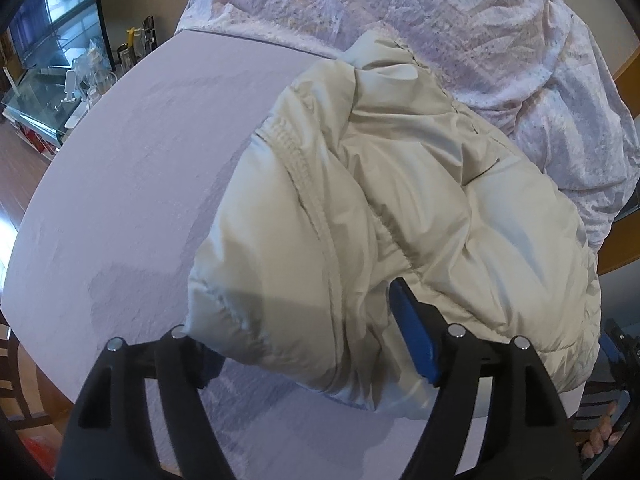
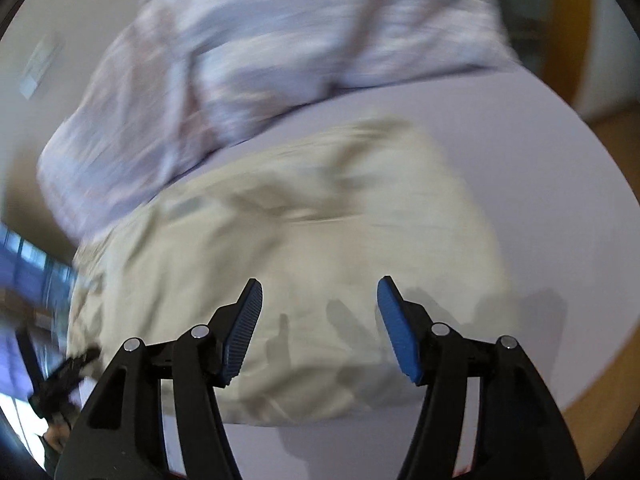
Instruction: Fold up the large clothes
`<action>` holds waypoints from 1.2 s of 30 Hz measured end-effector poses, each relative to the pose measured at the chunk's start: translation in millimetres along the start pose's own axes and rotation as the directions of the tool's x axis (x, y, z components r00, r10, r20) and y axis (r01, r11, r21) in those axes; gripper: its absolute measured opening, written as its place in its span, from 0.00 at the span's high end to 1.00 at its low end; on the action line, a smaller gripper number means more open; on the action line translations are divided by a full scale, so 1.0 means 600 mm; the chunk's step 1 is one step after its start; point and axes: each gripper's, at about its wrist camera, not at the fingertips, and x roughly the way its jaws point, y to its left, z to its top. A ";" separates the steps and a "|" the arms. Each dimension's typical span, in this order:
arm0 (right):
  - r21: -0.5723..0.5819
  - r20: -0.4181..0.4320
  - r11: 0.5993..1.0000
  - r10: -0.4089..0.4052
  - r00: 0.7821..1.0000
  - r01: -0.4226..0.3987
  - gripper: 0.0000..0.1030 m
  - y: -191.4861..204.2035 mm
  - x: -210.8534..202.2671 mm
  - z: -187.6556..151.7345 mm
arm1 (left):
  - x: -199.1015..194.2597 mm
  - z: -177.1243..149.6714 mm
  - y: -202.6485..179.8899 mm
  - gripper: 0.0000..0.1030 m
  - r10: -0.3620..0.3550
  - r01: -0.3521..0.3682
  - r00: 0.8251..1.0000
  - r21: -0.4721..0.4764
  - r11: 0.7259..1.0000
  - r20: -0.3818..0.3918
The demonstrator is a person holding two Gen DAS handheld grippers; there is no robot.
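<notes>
No writing is readable on the cream puffer jacket (image 1: 400, 208); the left gripper (image 1: 304, 344) and the right gripper (image 2: 320, 328) both gape over it, gripping nothing.

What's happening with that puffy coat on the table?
A person is folding a cream puffy jacket on a pale round table, using a hand-held gripper in each hand. The jacket lies bunched into a bundle, next to a patterned lilac cloth. The left gripper is open with the jacket's near edge between its fingers, not squeezed. The right gripper is open too, above the jacket and holding nothing; its view is blurred.
</notes>
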 end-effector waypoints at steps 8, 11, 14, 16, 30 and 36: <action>-0.156 -0.014 0.988 -0.003 1.000 0.001 0.48 0.103 0.095 -0.037 | -0.008 -0.002 0.016 0.26 -0.017 0.018 1.000 -0.036 0.999 0.024; -0.167 -0.022 0.985 -0.038 0.999 0.034 0.47 0.104 0.116 -0.052 | -0.010 0.000 0.021 0.26 -0.021 0.021 0.999 -0.034 0.999 0.027; -0.178 -0.024 0.982 -0.061 0.998 0.056 0.44 0.107 0.138 -0.055 | -0.009 0.001 0.023 0.26 -0.019 0.020 1.000 -0.033 0.999 0.025; -0.186 -0.015 0.981 -0.068 0.998 0.064 0.43 0.109 0.148 -0.057 | -0.007 0.002 0.023 0.25 -0.019 0.020 1.000 -0.035 0.999 0.022; -0.222 0.042 0.973 -0.055 0.998 0.063 0.42 0.113 0.166 -0.060 | 0.014 0.017 0.022 0.22 -0.055 0.057 0.998 -0.071 0.996 0.028; -0.230 0.042 0.971 -0.056 0.998 0.064 0.42 0.115 0.165 -0.060 | 0.021 0.023 0.021 0.22 -0.056 0.058 0.998 -0.085 0.995 0.031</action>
